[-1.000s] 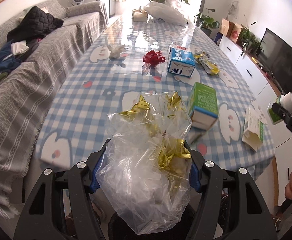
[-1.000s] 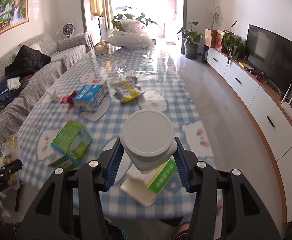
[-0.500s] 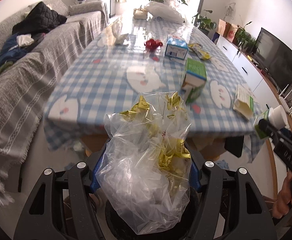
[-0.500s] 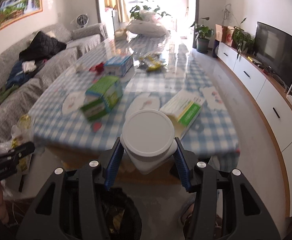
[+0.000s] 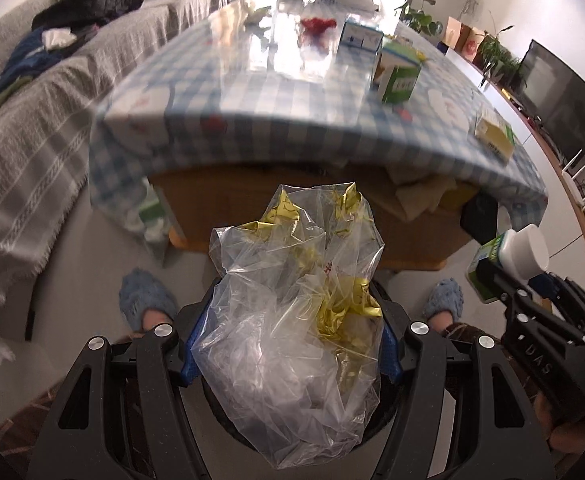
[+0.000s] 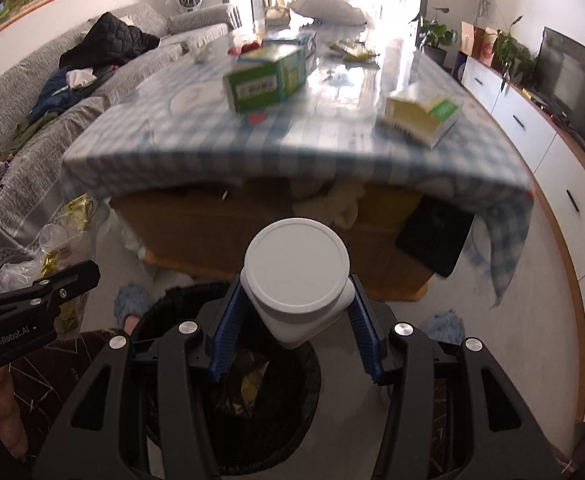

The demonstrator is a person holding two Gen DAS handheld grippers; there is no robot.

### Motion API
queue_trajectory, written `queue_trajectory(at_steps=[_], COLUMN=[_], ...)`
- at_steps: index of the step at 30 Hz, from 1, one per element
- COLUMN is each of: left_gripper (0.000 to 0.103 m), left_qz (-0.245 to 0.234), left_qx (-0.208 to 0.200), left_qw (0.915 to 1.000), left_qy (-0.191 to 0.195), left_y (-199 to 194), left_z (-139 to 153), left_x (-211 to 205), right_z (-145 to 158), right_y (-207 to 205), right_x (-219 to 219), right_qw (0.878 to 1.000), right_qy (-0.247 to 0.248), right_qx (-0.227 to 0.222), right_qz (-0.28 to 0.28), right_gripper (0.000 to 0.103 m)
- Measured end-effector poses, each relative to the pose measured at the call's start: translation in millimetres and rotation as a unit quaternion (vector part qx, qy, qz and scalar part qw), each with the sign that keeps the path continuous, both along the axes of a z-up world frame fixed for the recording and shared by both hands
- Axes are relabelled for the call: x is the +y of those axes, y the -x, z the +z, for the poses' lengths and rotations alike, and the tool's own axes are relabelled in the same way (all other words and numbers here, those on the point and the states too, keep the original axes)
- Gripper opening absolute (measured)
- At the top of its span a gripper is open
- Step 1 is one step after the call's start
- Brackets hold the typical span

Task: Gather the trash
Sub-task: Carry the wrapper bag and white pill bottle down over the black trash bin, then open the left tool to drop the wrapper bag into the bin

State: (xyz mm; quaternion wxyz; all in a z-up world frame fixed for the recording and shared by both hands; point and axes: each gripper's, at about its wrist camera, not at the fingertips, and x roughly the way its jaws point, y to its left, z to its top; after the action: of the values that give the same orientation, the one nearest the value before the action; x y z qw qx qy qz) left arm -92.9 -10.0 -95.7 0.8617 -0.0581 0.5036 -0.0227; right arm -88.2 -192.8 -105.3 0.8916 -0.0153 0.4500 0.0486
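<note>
My left gripper [image 5: 288, 344] is shut on a crumpled clear plastic bag [image 5: 292, 344] with gold foil wrappers inside. It hangs just over the black-lined trash bin [image 5: 220, 408], which the bag mostly hides. My right gripper [image 6: 292, 320] is shut on a white plastic bottle [image 6: 297, 272] with a round white lid, held above the open trash bin [image 6: 268, 408]; the bottle [image 5: 512, 258] shows a green label in the left wrist view. The left gripper [image 6: 36, 300] and its bag [image 6: 52, 248] show at the left of the right wrist view.
The table with a blue checked cloth [image 6: 292, 148] stands just ahead, bearing a green carton [image 6: 266, 80], a flattened yellow-green carton [image 6: 422, 118], a blue carton [image 5: 358, 36] and red wrapping [image 5: 316, 26]. Grey sofa [image 5: 32, 92] left, white cabinet [image 6: 532, 136] right. A person's slippers [image 5: 146, 304] flank the bin.
Both grippers have drawn back from the table and sunk toward the floor, each keeping its load. The trash bin has come into view beneath them.
</note>
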Motion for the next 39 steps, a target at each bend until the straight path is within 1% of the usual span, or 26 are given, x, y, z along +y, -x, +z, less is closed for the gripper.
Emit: queue_trajectory(at_steps=[2,4,8,12,14,15,18,20,24,26,29,31,35,37,39], left_gripper=[0.064,0.064,0.064,0.064,0.064,0.064,0.064,0.064,0.064,0.064,0.064,0.064,0.064,0.064,0.064], left_qz=[0.001,0.003,0.006,0.009,0.009,0.010,0.011,0.013,0.021,0.025,0.025,0.023,0.018,0.008,0.001], left_qx=[0.005,0.005,0.015,0.015,0.017,0.019,0.023,0.032,0.047,0.057,0.052,0.050,0.062,0.061,0.063], left_qw=[1.0000,1.0000,0.9998,0.9999,0.9998,0.9998,0.9997,0.9994,0.9986,0.9981,0.9982,0.9982,0.9978,0.9975,0.9974], left_qy=[0.008,0.005,0.006,0.000,0.003,0.002,-0.007,-0.002,-0.016,-0.005,-0.015,-0.022,-0.018,-0.035,-0.034], left_y=[8,17,28,32,31,31,29,28,26,25,27,29,31,31,31], left_z=[-3,-5,-14,-24,-31,-34,-47,-58,-82,-93,-105,-112,-125,-131,-135], left_x=[0,1,1,1,0,0,-1,0,3,7,8,9,9,4,-3], right_z=[-2,-5,-13,-23,-30,-34,-49,-59,-80,-90,-102,-109,-115,-113,-112], right_y=[6,14,25,33,33,33,32,29,25,26,26,27,25,23,23], right_x=[2,7,20,29,31,31,35,34,32,33,32,33,30,28,24], right_qw=[1.000,1.000,1.000,1.000,1.000,1.000,1.000,1.000,0.999,0.999,0.999,0.998,0.998,0.998,0.998], right_qy=[-0.003,-0.002,0.000,0.005,-0.001,-0.005,0.016,0.004,-0.005,-0.006,-0.015,-0.013,-0.004,0.004,0.005], right_qx=[0.005,0.008,0.016,0.014,0.017,0.016,0.007,0.021,0.036,0.040,0.048,0.055,0.063,0.061,0.057], right_qz=[0.000,0.005,0.015,0.016,0.016,0.017,0.016,0.014,0.011,0.011,0.010,0.007,0.003,0.005,0.004], right_gripper=[0.048,0.048,0.048,0.048,0.048,0.048,0.048,0.048,0.048,0.048,0.048,0.048,0.048,0.048,0.048])
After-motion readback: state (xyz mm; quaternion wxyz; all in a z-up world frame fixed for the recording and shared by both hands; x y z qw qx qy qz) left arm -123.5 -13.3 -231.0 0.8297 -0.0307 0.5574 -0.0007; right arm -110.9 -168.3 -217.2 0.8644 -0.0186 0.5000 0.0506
